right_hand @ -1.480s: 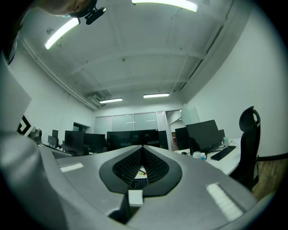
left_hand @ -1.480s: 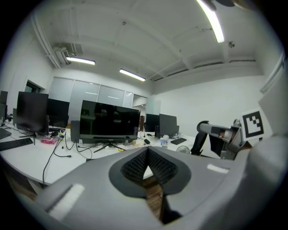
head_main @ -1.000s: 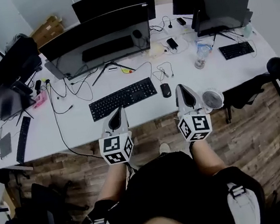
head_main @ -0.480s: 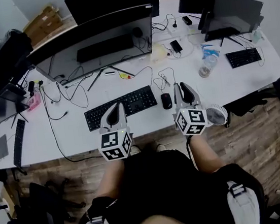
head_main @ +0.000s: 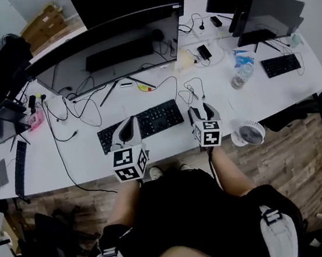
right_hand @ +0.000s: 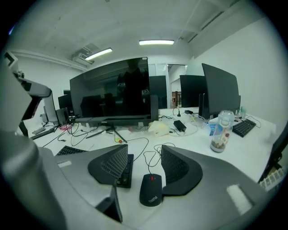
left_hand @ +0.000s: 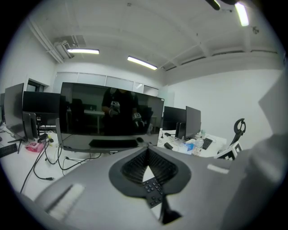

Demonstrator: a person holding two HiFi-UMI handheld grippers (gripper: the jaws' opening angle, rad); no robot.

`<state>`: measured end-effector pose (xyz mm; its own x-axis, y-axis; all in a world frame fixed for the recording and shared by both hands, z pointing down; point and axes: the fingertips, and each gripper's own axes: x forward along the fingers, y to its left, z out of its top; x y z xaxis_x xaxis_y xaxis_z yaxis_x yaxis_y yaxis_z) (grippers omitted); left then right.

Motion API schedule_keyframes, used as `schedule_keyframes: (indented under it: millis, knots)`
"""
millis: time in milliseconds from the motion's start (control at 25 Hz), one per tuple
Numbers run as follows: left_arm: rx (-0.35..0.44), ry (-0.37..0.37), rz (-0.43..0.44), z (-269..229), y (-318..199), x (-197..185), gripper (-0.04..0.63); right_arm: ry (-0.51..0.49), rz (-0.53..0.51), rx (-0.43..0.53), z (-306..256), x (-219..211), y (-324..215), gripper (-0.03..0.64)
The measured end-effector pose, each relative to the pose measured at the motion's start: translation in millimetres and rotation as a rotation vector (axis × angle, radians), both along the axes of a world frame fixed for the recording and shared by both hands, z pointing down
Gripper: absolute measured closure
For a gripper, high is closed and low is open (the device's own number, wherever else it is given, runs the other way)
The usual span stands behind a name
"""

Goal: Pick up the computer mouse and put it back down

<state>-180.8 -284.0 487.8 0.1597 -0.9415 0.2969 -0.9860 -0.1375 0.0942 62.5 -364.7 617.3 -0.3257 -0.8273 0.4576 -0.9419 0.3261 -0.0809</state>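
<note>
The mouse [right_hand: 150, 189] lies on the white counter [right_hand: 243, 152] straight ahead of the right tool [right_hand: 145, 155], low between its 2 jaws. These are opening and do not press it; it sits closer to the right-hand jaw. Its long axis runs along the tool's own line, cable leading away. The left tool [left_hand: 147, 152], jaws together and empty, hangs over the keyboard [head_main: 148, 118], so the right hand is nearer. Cables, monitors and a bottle [right_hand: 219, 130] crowd the counter; wood floor [head_main: 294, 154] below.
</note>
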Motion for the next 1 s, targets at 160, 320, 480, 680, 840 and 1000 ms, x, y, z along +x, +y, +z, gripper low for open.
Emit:
schedule_keyframes:
  millis: [160, 320, 480, 680, 840, 1000]
  knots:
    - [-0.012, 0.0, -0.005, 4.8, 0.4, -10.5, 0.541, 0.024, 0.043, -0.07, 45.9, 0.0, -3.8, 0.357]
    - [-0.026, -0.002, -0.019, 11.1, 2.9, -21.8, 0.541, 0.068, 0.044, -0.13, 85.4, -1.7, -2.3, 0.345]
    - [-0.037, -0.005, -0.03, 15.9, 5.3, -29.6, 0.541, 0.118, 0.059, -0.206, 119.3, 2.8, -0.8, 0.345]
    - [-0.042, -0.009, -0.039, 17.4, 5.3, -37.6, 0.541, 0.128, 0.069, -0.264, 147.3, 5.9, -6.2, 0.345]
    - [-0.042, -0.011, -0.039, 17.3, 3.6, -38.5, 0.541, 0.131, 0.059, -0.315, 161.5, 3.9, -7.2, 0.345]
    - [-0.044, -0.011, -0.03, 18.0, 2.7, -36.9, 0.541, 0.143, 0.044, -0.29, 153.7, 2.3, -13.6, 0.348]
